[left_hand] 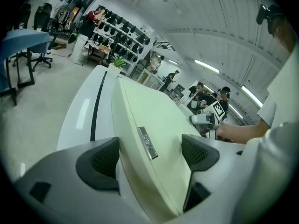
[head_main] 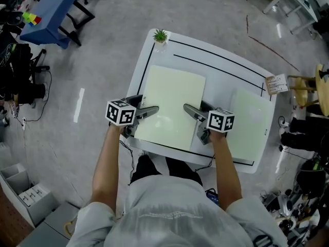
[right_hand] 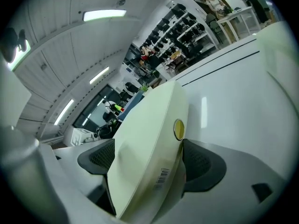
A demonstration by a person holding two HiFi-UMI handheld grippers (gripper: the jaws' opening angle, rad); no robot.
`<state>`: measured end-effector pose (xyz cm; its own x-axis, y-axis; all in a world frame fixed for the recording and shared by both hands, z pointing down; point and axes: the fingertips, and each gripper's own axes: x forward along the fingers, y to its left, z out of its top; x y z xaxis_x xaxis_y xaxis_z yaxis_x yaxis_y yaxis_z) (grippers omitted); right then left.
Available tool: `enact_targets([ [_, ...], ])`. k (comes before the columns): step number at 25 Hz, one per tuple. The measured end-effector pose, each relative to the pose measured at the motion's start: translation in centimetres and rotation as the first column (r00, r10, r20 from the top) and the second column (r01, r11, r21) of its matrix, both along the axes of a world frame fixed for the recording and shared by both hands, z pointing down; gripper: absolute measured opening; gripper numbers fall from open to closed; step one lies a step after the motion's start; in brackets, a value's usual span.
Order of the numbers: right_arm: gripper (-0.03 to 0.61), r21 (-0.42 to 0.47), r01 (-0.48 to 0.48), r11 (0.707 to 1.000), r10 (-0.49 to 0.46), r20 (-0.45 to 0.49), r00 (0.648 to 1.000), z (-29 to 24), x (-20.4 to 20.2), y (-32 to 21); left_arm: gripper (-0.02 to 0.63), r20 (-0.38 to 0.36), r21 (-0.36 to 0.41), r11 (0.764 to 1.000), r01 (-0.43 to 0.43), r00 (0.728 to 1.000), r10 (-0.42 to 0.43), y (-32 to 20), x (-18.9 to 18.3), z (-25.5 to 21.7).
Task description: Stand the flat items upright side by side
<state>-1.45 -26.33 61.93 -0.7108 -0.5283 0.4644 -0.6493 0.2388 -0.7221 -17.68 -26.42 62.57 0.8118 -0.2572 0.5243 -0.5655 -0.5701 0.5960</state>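
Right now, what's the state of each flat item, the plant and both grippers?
Left flat item: lying down, not upright, side edges between both grippers' jaws.
Right flat item: lying flat on the table, untouched.
Potted plant: upright at the table's far corner.
Left gripper: jaws open around the first item's edge.
Right gripper: jaws open around its other edge.

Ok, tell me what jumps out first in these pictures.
A big pale green folder lies flat mid-table, its side edges between the open jaws of the left gripper and the right gripper. A second folder lies flat at the right end of the white table, and a small plant stands at its far left corner.
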Motion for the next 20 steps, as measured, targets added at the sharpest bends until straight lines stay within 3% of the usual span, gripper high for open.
enact_targets([
  [2, 0.443, -0.042, -0.088, 0.995, 0.092, 0.115, 0.989, -0.4, 0.7, -0.4, 0.413, -0.010, 0.030, 1.000, 0.006, 1.000, -0.006, -0.1, 0.1, -0.1],
  [4, 0.443, -0.072, -0.171, 0.983, 0.183, 0.225, 0.957, -0.9, 1.6, -0.8, 0.413, -0.024, 0.062, 0.998, 0.017, 1.000, -0.015, -0.1, 0.3, -0.5],
  [10, 0.442, -0.057, -0.275, 0.960, 0.276, 0.380, 0.883, -2.5, 1.9, -1.7, 0.413, -0.023, 0.182, 0.983, 0.016, 1.000, -0.012, 0.0, 0.1, -2.2],
  [15, 0.396, -0.003, -0.100, 0.995, 0.092, 0.426, 0.900, -4.1, -0.4, -1.4, 0.414, -0.055, 0.281, 0.960, 0.019, 0.998, -0.004, -0.3, 0.2, -4.0],
  [20, 0.383, 0.131, 0.005, 0.991, -0.057, 0.396, 0.916, -5.9, -1.3, -0.7, 0.423, -0.110, 0.284, 0.958, 0.045, 0.994, -0.014, -0.5, -0.2, -5.0],
])
